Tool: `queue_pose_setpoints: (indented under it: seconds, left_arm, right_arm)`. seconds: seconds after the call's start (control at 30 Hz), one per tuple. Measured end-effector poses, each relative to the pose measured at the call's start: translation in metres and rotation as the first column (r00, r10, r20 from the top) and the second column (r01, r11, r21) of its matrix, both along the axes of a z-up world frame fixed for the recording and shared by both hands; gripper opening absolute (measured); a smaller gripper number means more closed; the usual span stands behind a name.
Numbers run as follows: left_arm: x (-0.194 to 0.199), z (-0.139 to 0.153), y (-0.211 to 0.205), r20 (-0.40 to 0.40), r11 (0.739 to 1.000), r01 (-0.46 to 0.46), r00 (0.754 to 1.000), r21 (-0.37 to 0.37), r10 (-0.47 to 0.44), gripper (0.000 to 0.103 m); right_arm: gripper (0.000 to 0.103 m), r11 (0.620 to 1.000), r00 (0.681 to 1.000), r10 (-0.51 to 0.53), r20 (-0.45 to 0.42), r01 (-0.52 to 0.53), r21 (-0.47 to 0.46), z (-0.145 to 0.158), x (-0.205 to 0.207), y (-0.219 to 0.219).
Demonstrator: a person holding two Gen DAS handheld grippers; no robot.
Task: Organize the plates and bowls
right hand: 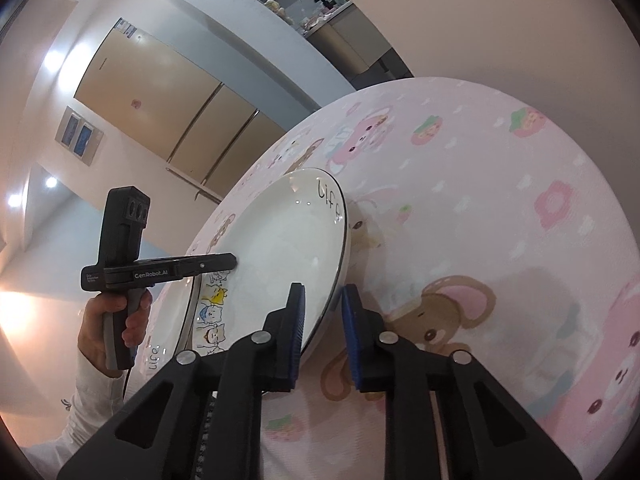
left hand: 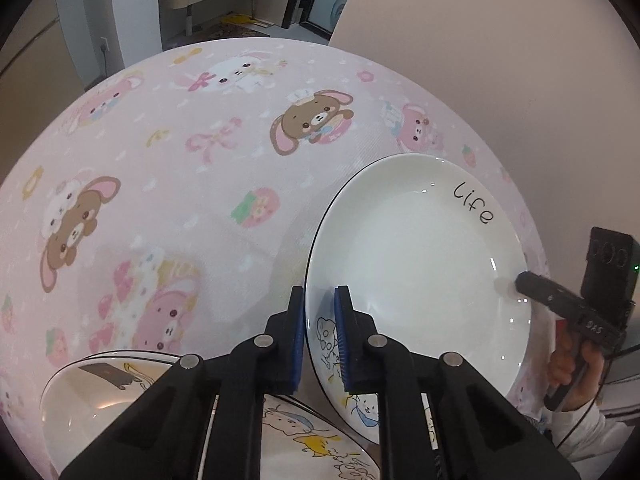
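Observation:
A white plate [left hand: 416, 256] with "life" written on it and cartoon drawings on its rim is held between both grippers above the pink table. My left gripper [left hand: 320, 320] is shut on the plate's near rim. My right gripper [right hand: 323, 312] is shut on the opposite rim of the same plate [right hand: 280, 236], which is tilted. In the left wrist view the right gripper's tip [left hand: 532, 284] touches the plate's far edge. In the right wrist view the left gripper [right hand: 228, 260] is at the plate's left edge. A second cartoon plate [left hand: 304, 436] and a bowl [left hand: 92, 396] lie below.
A pink cartoon tablecloth [left hand: 192, 152] covers the round table. A plain wall [left hand: 480, 60] stands beyond its right side. Cabinets [right hand: 160, 92] and floor lie past the table's far edge.

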State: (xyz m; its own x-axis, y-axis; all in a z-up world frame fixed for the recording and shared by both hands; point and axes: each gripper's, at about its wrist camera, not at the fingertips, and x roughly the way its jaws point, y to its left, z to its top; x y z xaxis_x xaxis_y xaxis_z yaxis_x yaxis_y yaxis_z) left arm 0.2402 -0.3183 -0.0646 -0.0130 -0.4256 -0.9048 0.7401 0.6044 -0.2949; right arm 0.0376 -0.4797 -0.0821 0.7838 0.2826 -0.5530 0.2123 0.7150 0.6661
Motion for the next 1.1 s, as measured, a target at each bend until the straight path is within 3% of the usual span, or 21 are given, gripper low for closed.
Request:
queue_pose_setpoints:
  seconds: [0.27,0.33,0.43,0.47,0.57,0.8,1.1]
  left_arm:
    - [0.001,0.004,0.007,-0.014,0.998,-0.030,0.999,-0.059,0.029,0.012]
    - [0.000,0.014,0.009,0.024,0.994,-0.057,0.998,-0.096,0.059,0.011]
    - [-0.001,0.028,0.011,0.041,0.988,-0.067,0.996,-0.142,0.074,0.010]
    - [-0.002,0.034,0.011,0.037,0.986,-0.060,0.997,-0.159,0.066,0.009]
    - [-0.008,0.046,0.008,0.083,0.988,-0.052,0.994,-0.147,0.065,0.009]
    - [-0.011,0.072,0.029,0.092,0.977,-0.089,0.990,-0.193,0.108,0.009]
    - [-0.030,0.104,0.119,0.157,0.954,-0.193,0.960,-0.231,0.232,0.009]
  right_arm:
    - [0.016,1.000,0.999,-0.025,-0.028,0.025,-0.004,-0.004,0.005,0.004]
    - [0.016,0.999,0.999,-0.041,-0.028,0.041,0.000,-0.006,0.006,0.002]
    - [0.012,0.989,0.998,-0.050,0.026,0.046,0.137,-0.015,0.004,-0.010]
    - [0.010,0.988,0.998,-0.057,0.032,0.052,0.143,-0.016,0.004,-0.013]
    - [0.009,0.988,0.996,-0.075,0.050,0.067,0.140,-0.011,0.003,-0.017]
    - [0.009,0.995,0.994,-0.052,0.094,0.043,0.092,0.024,0.006,-0.012]
    - [0.009,0.997,0.989,0.080,0.127,-0.081,0.005,0.065,0.031,0.043]
